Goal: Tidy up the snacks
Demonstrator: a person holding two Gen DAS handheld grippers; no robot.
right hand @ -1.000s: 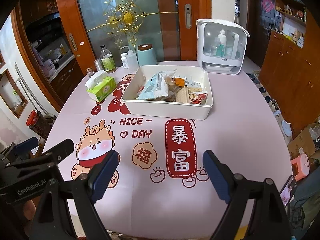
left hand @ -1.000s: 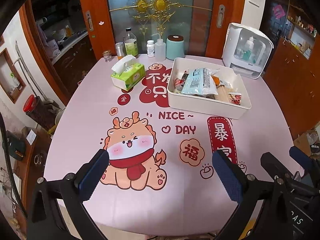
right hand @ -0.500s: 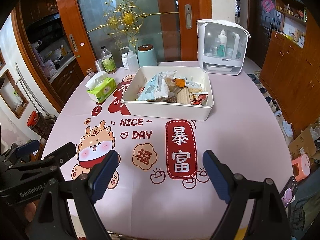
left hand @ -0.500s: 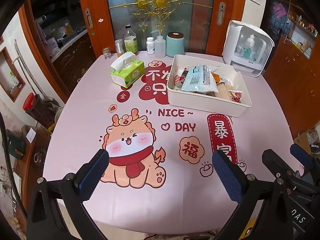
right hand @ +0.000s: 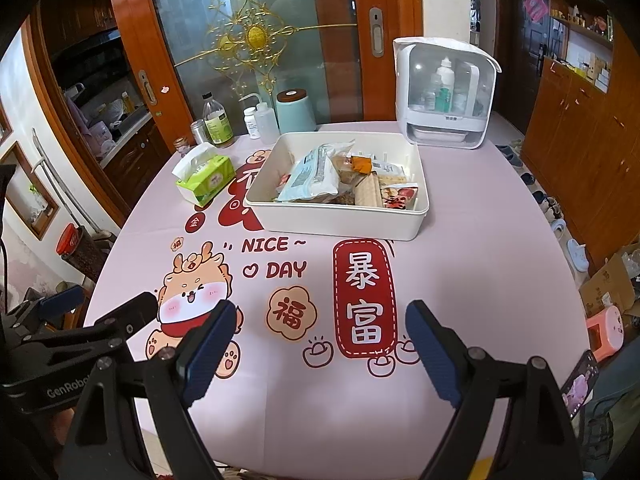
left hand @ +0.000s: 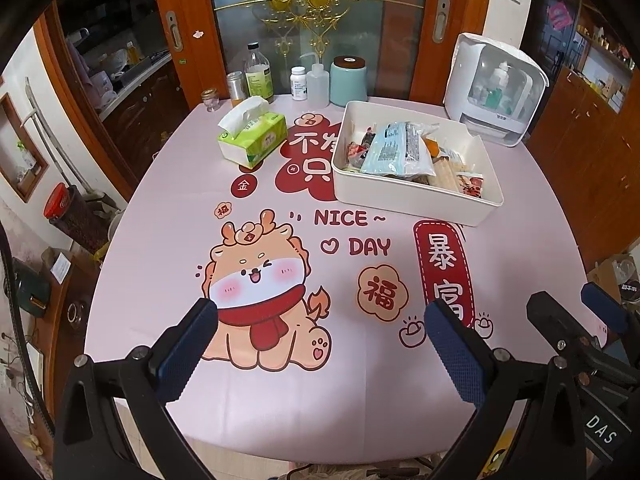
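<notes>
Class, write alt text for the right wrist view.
The open right gripper hovers empty over a pink printed tablecloth. Beyond it sits a white bin full of snack packets, with a green tissue box to its left.

Both cameras sit low over the near edge of the table [left hand: 168, 208], facing across it to the far edge and the glass door [right hand: 256, 40]. The left view is set further left. Both share the white bin [left hand: 416, 208] [right hand: 340, 220] and tissue box [left hand: 256, 144].
</notes>
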